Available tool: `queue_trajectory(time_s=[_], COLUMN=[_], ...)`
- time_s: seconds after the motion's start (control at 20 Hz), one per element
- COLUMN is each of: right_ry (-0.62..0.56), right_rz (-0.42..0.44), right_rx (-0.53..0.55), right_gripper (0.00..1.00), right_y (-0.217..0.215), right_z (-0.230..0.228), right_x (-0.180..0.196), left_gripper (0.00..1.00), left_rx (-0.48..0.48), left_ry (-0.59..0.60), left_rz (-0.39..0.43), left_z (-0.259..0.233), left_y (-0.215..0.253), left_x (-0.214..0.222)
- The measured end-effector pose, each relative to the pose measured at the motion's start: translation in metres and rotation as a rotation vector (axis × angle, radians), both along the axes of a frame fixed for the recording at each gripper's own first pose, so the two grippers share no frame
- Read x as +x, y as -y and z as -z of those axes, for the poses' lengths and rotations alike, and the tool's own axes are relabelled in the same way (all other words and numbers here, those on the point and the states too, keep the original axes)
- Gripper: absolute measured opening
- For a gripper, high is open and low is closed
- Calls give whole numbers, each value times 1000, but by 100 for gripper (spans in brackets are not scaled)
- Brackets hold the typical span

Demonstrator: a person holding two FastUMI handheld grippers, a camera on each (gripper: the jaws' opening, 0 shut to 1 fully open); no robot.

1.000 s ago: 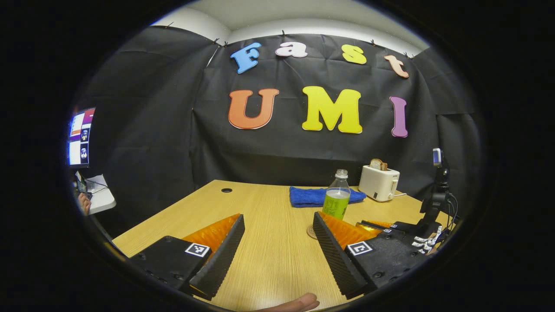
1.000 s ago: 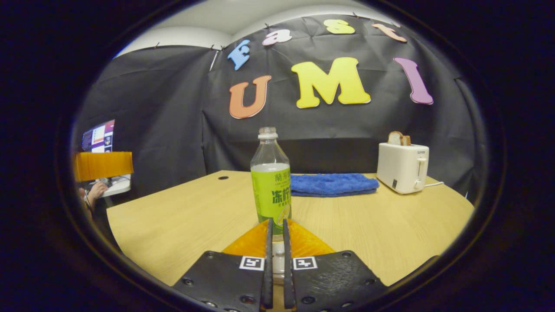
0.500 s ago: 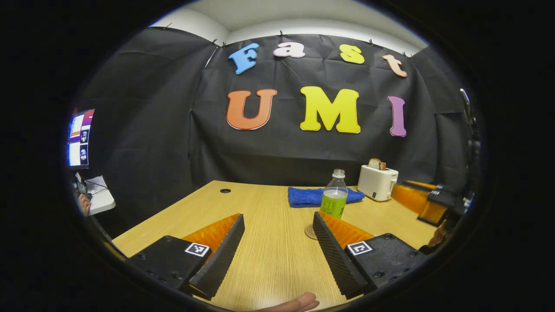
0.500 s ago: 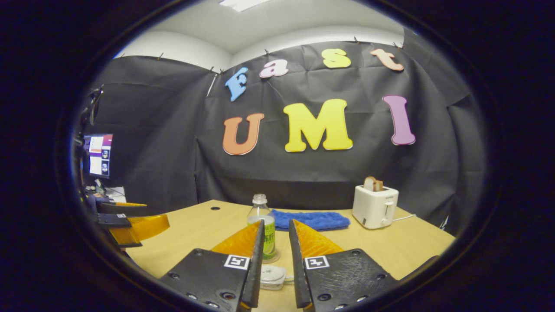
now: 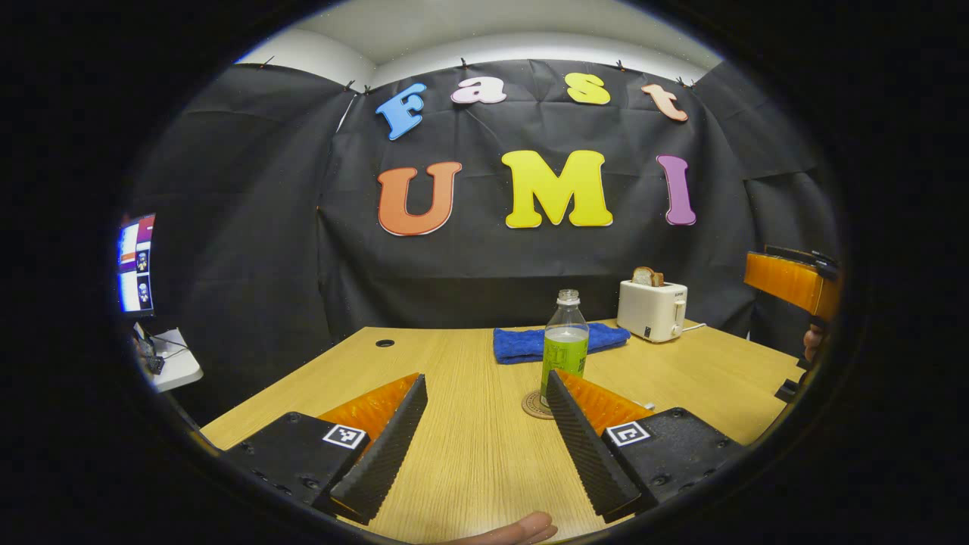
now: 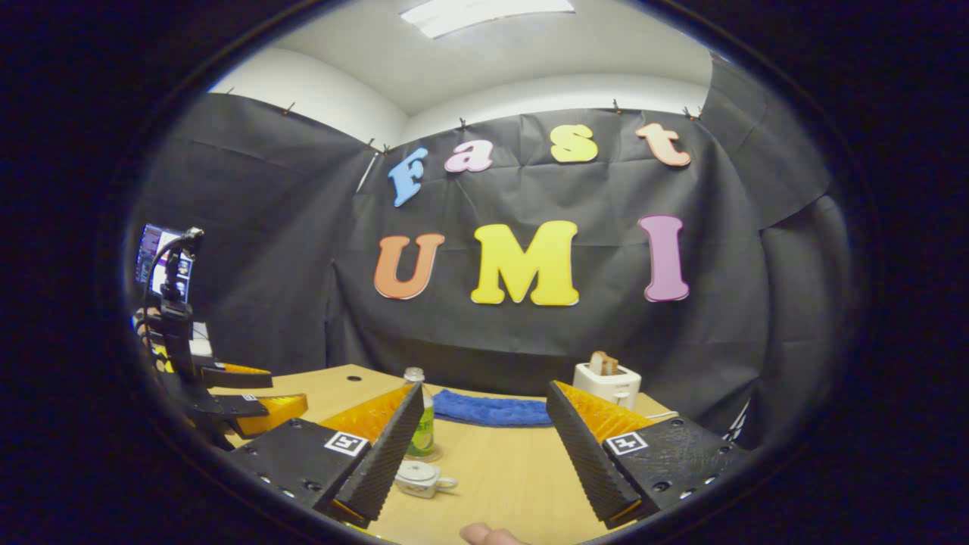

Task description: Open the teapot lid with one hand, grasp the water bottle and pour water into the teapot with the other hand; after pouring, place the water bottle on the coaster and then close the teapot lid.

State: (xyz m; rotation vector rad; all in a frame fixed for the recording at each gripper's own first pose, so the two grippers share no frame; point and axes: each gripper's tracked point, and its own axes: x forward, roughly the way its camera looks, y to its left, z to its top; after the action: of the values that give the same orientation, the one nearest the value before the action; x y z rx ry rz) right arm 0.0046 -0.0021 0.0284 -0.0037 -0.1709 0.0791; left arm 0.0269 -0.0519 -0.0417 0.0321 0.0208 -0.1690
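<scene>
A clear water bottle (image 5: pixel 565 350) with a green label stands upright on a round coaster (image 5: pixel 534 406) mid-table. My left gripper (image 5: pixel 486 378) is open and empty, low over the table, with the bottle just beyond its right finger. My right gripper (image 6: pixel 484 387) is open and empty too, held higher and back from the table. Below it sits a small pale teapot (image 6: pixel 419 478) with its lid on, in front of the bottle (image 6: pixel 421 418), which my finger partly hides. The left gripper (image 6: pixel 250 395) appears at the left of the right gripper view, and the right gripper (image 5: pixel 791 277) at the far right of the left gripper view.
A folded blue towel (image 5: pixel 530 342) lies at the back of the wooden table (image 5: pixel 469 454), with a white toaster (image 5: pixel 649 309) holding bread to its right. A monitor (image 5: pixel 136 262) glows on the left. A fingertip (image 5: pixel 522 529) shows at the bottom edge.
My right gripper went from nearly shut over the teapot's lid to wide open and pulled up and back. The left gripper stayed open and barely moved.
</scene>
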Motion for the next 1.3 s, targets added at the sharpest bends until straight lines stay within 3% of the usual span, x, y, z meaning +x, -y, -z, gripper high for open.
queue_trajectory(time_s=[0.15, 0.5, 1.3], right_ry=[-17, -74, -117], right_rz=[10, -5, -10], right_rx=[12, 72, 57], right_gripper=[97, 95, 95], right_y=[17, 37, 25], right_z=[20, 32, 44], right_x=[-3, 3, 8], left_gripper=[99, 99, 99], left_rx=[34, 17, -8], left_ry=[7, 10, 32], left_rz=[-35, -64, -57], left_z=[4, 3, -3], left_y=[-3, 0, 11], left_x=[4, 2, -5])
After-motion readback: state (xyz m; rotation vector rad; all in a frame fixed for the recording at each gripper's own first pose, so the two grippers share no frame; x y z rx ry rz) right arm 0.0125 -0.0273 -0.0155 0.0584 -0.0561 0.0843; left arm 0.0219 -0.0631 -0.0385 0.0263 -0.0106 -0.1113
